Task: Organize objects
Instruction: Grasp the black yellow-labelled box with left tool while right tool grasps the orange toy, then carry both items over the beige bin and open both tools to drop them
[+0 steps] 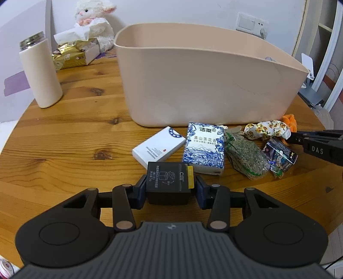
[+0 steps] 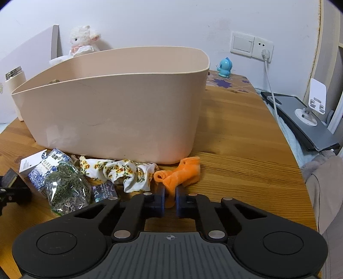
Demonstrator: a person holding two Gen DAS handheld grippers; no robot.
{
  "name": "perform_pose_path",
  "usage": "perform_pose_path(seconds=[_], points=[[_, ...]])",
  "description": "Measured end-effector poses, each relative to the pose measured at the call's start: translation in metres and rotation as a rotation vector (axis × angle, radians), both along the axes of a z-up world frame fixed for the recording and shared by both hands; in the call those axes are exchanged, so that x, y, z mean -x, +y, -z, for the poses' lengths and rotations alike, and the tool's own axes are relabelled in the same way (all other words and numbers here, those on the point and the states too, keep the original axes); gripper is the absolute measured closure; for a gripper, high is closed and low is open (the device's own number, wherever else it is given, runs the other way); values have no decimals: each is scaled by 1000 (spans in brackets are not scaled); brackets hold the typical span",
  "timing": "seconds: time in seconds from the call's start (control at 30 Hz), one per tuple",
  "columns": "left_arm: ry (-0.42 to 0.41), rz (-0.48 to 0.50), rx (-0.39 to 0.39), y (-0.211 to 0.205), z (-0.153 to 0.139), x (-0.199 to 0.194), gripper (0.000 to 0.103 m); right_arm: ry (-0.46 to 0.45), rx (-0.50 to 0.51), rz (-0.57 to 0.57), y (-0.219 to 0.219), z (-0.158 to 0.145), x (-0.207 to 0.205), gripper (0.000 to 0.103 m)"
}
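A large beige bin (image 1: 193,85) (image 2: 111,111) stands on the wooden table (image 1: 64,133). My left gripper (image 1: 170,188) is shut on a small black box (image 1: 169,182) with a yellow tab, at the table's near side. Beyond it lie a white box (image 1: 158,146), a blue-patterned tissue pack (image 1: 204,148), a bag of dried herbs (image 1: 246,156) (image 2: 66,188), a dark foil sachet (image 1: 280,156) (image 2: 104,191) and a floral cloth (image 1: 268,128) (image 2: 120,171). My right gripper (image 2: 170,197) is shut on an orange cloth (image 2: 182,173) lying on the table in front of the bin.
A white flask (image 1: 40,73) stands left of the bin, with a gold packet (image 1: 68,55), a tissue box and a plush lamb (image 1: 94,17) behind. A blue figurine (image 2: 224,67), wall socket with cable, grey stand (image 2: 300,120) and phone holder sit at the right.
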State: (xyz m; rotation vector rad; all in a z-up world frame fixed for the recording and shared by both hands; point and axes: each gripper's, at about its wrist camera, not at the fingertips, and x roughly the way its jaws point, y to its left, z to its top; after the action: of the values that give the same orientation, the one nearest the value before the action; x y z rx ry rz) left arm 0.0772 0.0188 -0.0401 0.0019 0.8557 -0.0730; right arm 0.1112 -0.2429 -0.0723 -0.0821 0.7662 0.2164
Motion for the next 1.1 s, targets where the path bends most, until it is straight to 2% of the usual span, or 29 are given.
perform_pose_path(seconds=[0.2,0.43,0.57,0.77,0.93,1.1], points=[[-39,-12,8,6,-18,11,56,-14,-25,28,-6,-14,17,96],[-139,-11,5,10,-56,17,56,-139,-59,47,-15,-67,44,96],[-213,-16,-5,14,-83,9,56,-214,-78,53,-15,-95,46,96],[-310,-27,-55,9,-113,-21,56,-268,-97,47,-7,-114,32,96],[-281,-48,-76,0,-108,-63,56,-291,-101,39,7,-123,15,96],[-204,-49,-71,-9,-87,-100,56,-279,-92,29,25,-122,-4,96]])
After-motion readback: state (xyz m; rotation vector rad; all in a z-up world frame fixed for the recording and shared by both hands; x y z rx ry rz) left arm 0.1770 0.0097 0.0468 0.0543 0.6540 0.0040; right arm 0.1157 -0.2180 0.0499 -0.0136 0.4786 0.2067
